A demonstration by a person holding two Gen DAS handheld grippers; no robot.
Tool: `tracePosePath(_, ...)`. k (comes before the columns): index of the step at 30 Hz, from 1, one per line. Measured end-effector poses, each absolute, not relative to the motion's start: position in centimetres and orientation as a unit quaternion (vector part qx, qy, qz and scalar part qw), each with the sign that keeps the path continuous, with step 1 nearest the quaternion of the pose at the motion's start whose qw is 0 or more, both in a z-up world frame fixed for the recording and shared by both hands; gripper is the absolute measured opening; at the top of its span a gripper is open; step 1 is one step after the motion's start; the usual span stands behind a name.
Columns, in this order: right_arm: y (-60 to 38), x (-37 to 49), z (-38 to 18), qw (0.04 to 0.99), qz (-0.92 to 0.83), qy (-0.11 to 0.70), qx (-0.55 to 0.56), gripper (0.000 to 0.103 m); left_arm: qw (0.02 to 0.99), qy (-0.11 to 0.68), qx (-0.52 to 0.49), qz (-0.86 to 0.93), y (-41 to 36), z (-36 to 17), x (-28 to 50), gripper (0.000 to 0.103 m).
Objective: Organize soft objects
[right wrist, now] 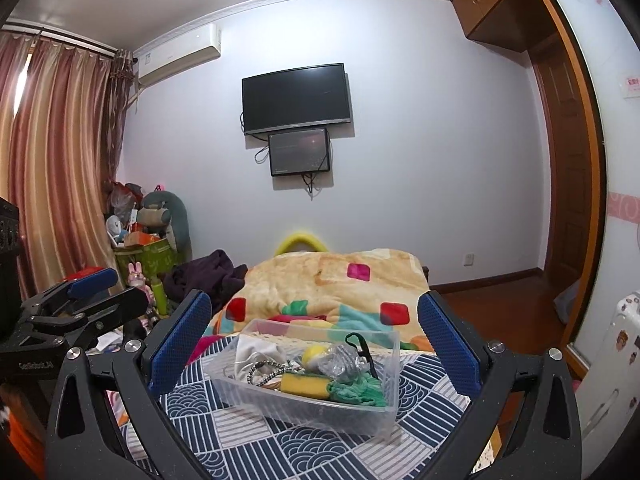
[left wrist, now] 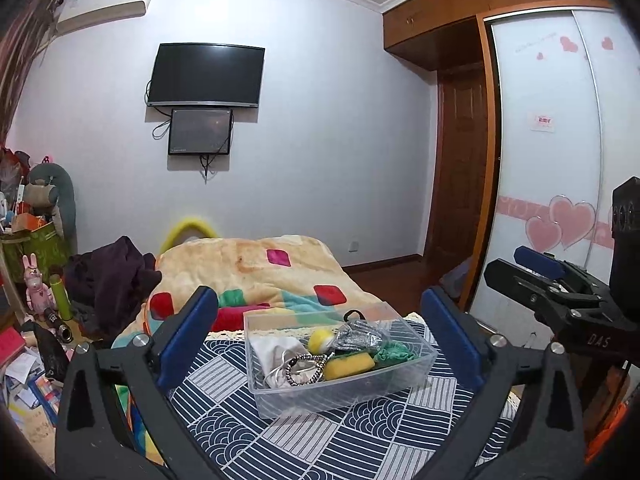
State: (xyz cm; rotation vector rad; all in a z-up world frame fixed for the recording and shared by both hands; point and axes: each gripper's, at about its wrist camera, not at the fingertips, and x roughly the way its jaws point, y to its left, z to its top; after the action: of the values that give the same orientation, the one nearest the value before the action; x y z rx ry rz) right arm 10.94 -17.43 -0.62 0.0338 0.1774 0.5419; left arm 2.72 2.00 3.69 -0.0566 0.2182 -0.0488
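Two handheld grippers share one build: the left gripper [left wrist: 320, 344] and right gripper [right wrist: 316, 344] have matte black angular frames, silver round screws and textured blue finger pads [right wrist: 180, 340], with white lettering on the bodies.

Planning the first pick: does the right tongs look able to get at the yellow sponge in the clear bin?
Probably yes. The right tongs are open, facing the clear bin; the yellow sponge lies exposed on top.

Sponge [left wrist: 347, 365] in bin [left wrist: 280, 394], seemingly atop cloth [left wrist: 224, 416]
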Motion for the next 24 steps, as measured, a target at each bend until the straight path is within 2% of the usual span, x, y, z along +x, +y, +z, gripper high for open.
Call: tracePosePath(24, -17.52, 10.42, -0.09, 0.961, 0.263, 0.081, 0.015, 0.103, 0.993, 0.109, -0.029, -0.025, 1.76, 3.6, 2.65, 0.103)
